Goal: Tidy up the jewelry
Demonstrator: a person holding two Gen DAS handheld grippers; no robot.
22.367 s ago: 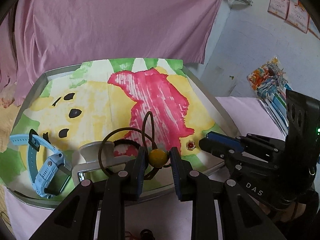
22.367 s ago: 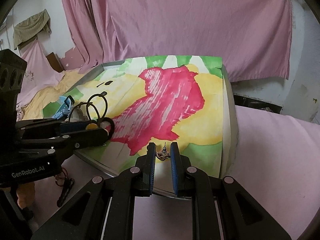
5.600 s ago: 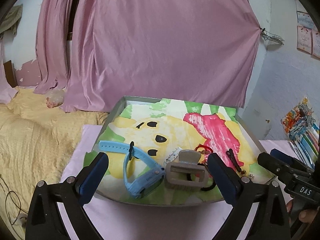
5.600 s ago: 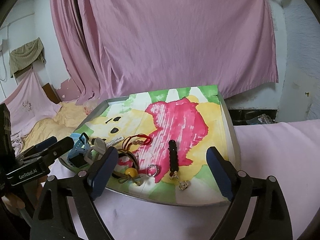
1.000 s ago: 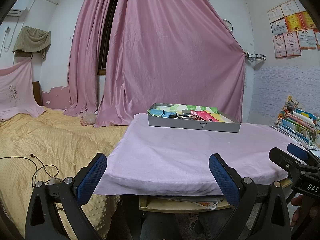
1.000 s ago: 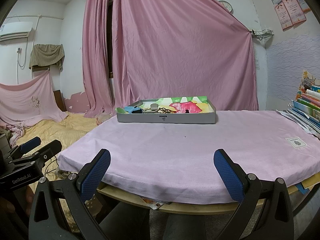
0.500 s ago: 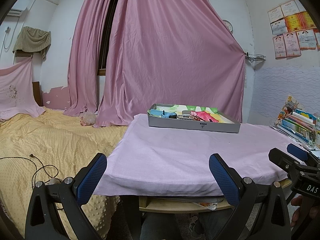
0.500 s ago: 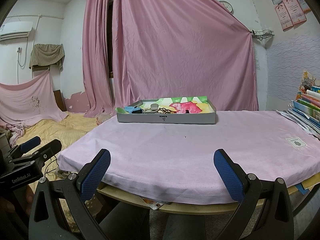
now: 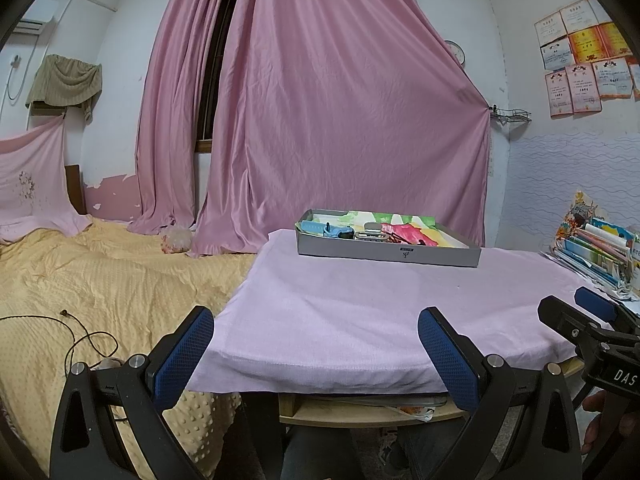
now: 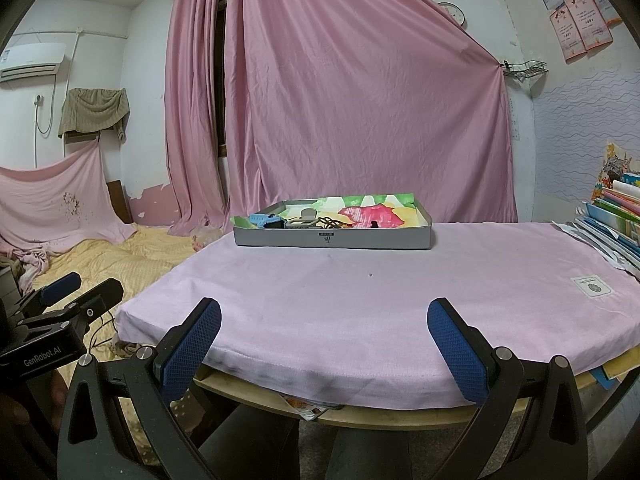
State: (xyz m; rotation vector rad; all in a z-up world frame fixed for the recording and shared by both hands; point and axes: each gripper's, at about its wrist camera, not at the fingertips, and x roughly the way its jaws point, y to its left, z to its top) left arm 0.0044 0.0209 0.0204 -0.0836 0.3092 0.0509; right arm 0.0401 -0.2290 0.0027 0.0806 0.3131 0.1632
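Note:
A grey tray [image 9: 388, 255] [image 10: 332, 239] with a bright painted liner stands at the far end of the pink-covered table [image 9: 380, 304] [image 10: 380, 292]. Inside it lie a blue watch [image 9: 328, 230] [image 10: 266, 221], a grey clip [image 9: 370, 236] [image 10: 306, 216] and dark cords [image 10: 330, 222]. My left gripper [image 9: 316, 348] is open and empty, held back off the table's near edge. My right gripper [image 10: 324, 340] is open and empty too, just as far back. Each gripper shows at the edge of the other's view.
A stack of books and papers [image 9: 596, 248] [image 10: 616, 216] lies on the table's right side. A bed with a yellow blanket [image 9: 100, 280] is to the left, with a cable [image 9: 80, 336] on it. Pink curtains [image 9: 340, 120] hang behind the table.
Over the last second nothing has visibly moved. Some seconds ago both grippers were close over the tray; they now sit far back from it, off the table's near edge.

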